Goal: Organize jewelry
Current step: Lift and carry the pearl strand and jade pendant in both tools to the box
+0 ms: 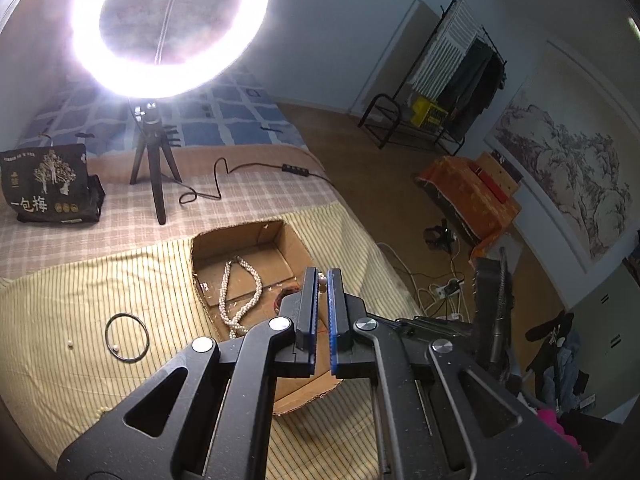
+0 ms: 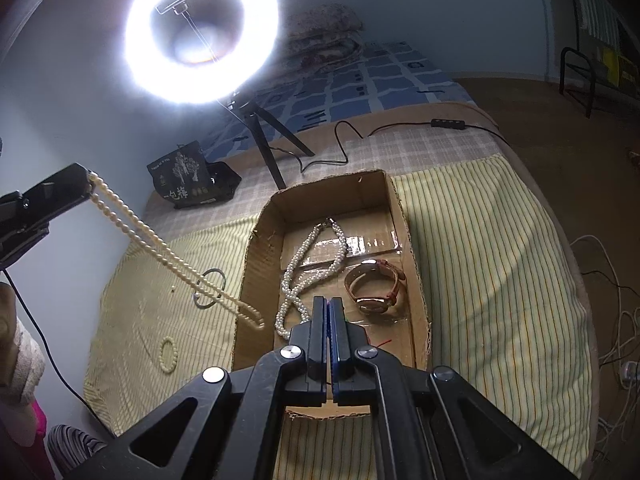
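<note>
An open cardboard box (image 2: pixel 416 264) lies on the striped cloth. It holds a twisted pearl necklace (image 2: pixel 298 280) and a brown-strapped watch (image 2: pixel 376 284). My right gripper (image 2: pixel 328 308) hovers over the box's near end, shut and empty. At the left, my left gripper (image 2: pixel 89 178) is shut on a long pearl strand (image 2: pixel 168 260), which hangs slanting down to the box's left wall. In the left wrist view a bead of that strand shows between the tips of the left gripper (image 1: pixel 322 280), above the box (image 1: pixel 248 240) and the twisted necklace (image 1: pixel 240 300).
A dark bangle (image 1: pixel 127 337), a loose pearl (image 1: pixel 70 345) and a small bead bracelet (image 2: pixel 168 354) lie on the cloth left of the box. A ring light on a tripod (image 2: pixel 264 148), its cable and a black bag (image 2: pixel 188 180) stand behind. The bed edge drops off at right.
</note>
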